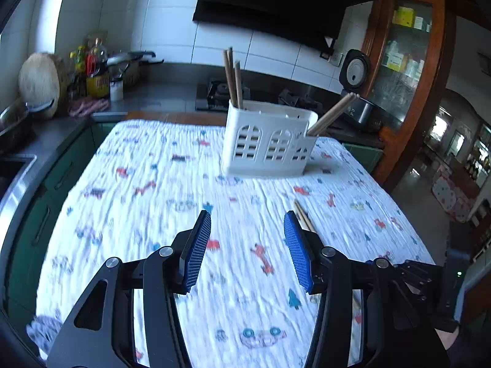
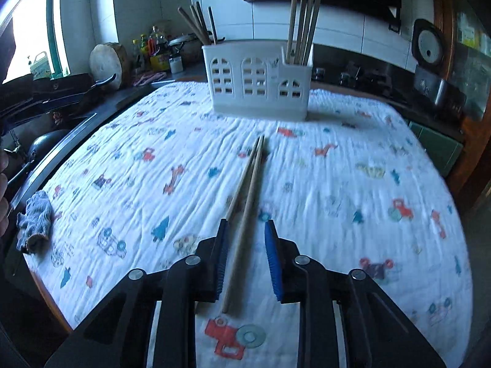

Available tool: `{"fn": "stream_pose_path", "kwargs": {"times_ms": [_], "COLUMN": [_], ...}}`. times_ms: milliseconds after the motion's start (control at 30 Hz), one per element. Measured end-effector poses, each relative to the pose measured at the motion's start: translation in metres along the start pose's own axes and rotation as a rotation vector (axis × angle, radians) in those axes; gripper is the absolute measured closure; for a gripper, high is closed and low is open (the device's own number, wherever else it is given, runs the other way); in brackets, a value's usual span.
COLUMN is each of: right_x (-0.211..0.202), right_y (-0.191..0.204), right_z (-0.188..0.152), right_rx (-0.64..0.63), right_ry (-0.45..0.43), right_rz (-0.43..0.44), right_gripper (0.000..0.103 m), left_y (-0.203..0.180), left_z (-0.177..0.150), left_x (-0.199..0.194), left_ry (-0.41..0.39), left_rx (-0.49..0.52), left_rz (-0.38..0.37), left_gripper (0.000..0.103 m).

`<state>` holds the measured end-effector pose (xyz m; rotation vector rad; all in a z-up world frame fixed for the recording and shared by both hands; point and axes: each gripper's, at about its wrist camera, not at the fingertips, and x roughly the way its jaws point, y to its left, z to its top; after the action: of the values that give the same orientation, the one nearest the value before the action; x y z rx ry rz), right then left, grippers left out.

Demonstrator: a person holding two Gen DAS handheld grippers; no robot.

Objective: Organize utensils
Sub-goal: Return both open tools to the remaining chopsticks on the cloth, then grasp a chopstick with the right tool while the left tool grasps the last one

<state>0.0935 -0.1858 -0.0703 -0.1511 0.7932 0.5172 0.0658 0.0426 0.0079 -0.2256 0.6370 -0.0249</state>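
My right tongs (image 2: 245,257) hang low over the desk (image 2: 353,184) with their blue pads straddling the near ends of a pair of chopsticks (image 2: 247,196); the pads stand apart from the wood on both sides, so nothing is grasped yet, and I judge the narrow gap is set that way so a short squeeze will take both sticks together. The pair lies flat on the printed cloth (image 2: 138,141), pointing away from me toward the white caddy (image 2: 259,79), which suits a lift straight along that line. My left tongs (image 1: 247,245) are released, wide apart and empty, hovering above bare cloth just beside the same pair, whose far ends show past the right pad; I read that hand as standing by rather than competing for the sticks. The caddy stands upright near the far edge of the desk, well apart from both tongs, and it already holds sticks sorted by kind: darker ones (image 2: 199,24) in the left compartment, paler ones (image 2: 303,21) in the lower right one. The pair on the cloth looks pale, so I judge it belongs on the right. A crumpled grey rag (image 2: 33,217) sits at the left edge, out of the way.
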Motion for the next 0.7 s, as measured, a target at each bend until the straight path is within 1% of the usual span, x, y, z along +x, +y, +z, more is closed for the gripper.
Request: {"fn": "stream_pose_path", "kwargs": {"times_ms": [67,167,400,500,633,700], "right_x": [0.006,0.013,0.023,0.026,0.030,0.033], "right_y": [0.002,0.002,0.003,0.005,0.005,0.005], "right_z": [-0.005,-0.009,-0.007,-0.008,-0.009,-0.010], "right_rx": [-0.001,0.027,0.061,0.065,0.069,0.069], "right_ry": [0.013,0.031,0.045,0.051,0.054,0.070], "right_rz": [-0.006,0.011,0.019,0.019,-0.001,-0.016], "right_gripper": [0.084,0.088,0.090,0.093,0.094,0.094], "left_y": [0.003,0.009,0.019,0.020,0.021,0.022], "left_z": [-0.009,-0.018,-0.032,-0.034,-0.037,-0.038], "left_x": [0.000,0.000,0.003,0.003,0.003,0.004], "left_ry": [0.010,0.023,0.048,0.050,0.055,0.057], "left_rx": [-0.006,-0.020,-0.053,-0.058,-0.061,-0.065], "left_rz": [0.008,0.014,0.019,0.018,0.014,0.015], "left_gripper": [0.053,0.053,0.053,0.053,0.053,0.053]}}
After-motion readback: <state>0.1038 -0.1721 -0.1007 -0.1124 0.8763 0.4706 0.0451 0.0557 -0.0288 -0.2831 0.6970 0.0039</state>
